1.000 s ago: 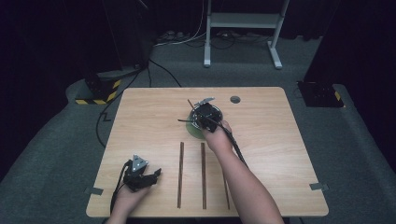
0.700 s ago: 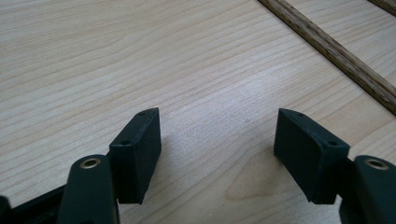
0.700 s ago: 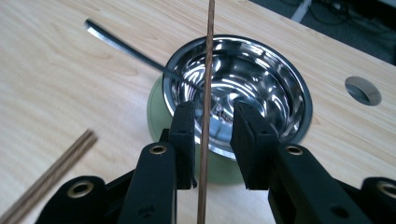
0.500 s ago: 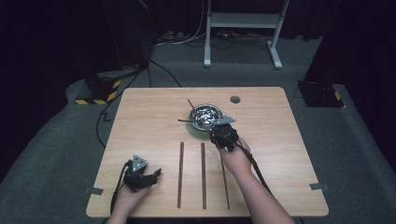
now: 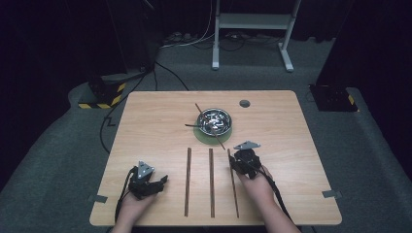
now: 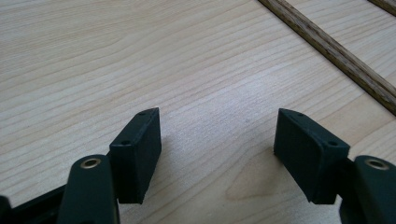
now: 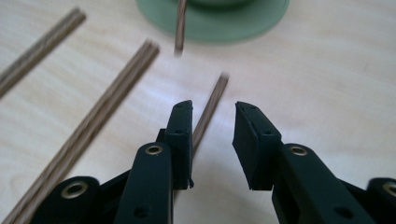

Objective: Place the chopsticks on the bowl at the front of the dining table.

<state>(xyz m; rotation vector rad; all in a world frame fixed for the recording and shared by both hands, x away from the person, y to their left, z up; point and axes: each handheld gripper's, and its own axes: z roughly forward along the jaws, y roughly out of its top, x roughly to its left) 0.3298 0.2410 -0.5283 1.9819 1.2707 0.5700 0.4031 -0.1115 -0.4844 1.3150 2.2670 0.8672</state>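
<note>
Both tongs sit low on the wood table [image 5: 145, 116]. Left tongs [image 6: 217, 140] gape wide, holding nothing. Right tongs [image 7: 212, 140] have a small gap, gripping nothing, over the right stick [image 7: 210, 112]. Three sticks lie near the front edge. Dark floor [image 5: 369, 145] rings the table

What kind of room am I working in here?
Likely a recording studio or lab: a lone wooden table on grey carpet, dark surroundings, cables on the floor and a hazard-striped block.

Dark lab, wooden table [image 5: 145, 121], hazard-striped box [image 5: 103, 94]
</note>
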